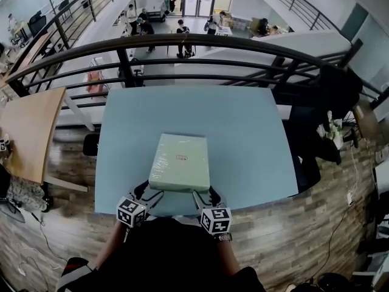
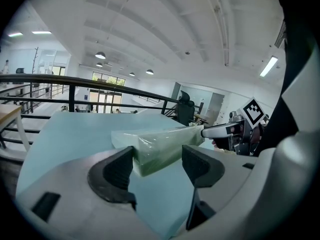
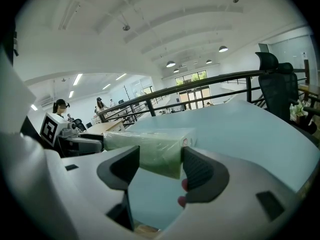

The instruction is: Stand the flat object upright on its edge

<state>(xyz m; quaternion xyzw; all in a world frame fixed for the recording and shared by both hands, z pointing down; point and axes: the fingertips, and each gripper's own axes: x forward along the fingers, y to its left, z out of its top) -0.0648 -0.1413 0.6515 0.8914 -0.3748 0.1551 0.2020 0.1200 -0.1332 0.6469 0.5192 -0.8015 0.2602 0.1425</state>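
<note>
A flat pale-green box (image 1: 180, 162) in clear wrap lies on the light blue table (image 1: 243, 132), close to its near edge. My left gripper (image 1: 148, 193) stands open at the box's near left corner. In the left gripper view that box (image 2: 155, 146) corner sits between the pads, with a gap on the right side. My right gripper (image 1: 205, 193) stands open at the near right corner. In the right gripper view the box (image 3: 150, 151) shows between and beyond its fingertips, close against the right pad. Each gripper shows in the other's view: the right gripper (image 2: 235, 131), the left gripper (image 3: 75, 143).
A black railing (image 1: 182, 41) runs behind the table's far edge, with a lower floor and people beyond it. A wooden table (image 1: 30, 126) stands to the left and a black chair (image 1: 331, 90) to the right. Wood floor lies below the near edge.
</note>
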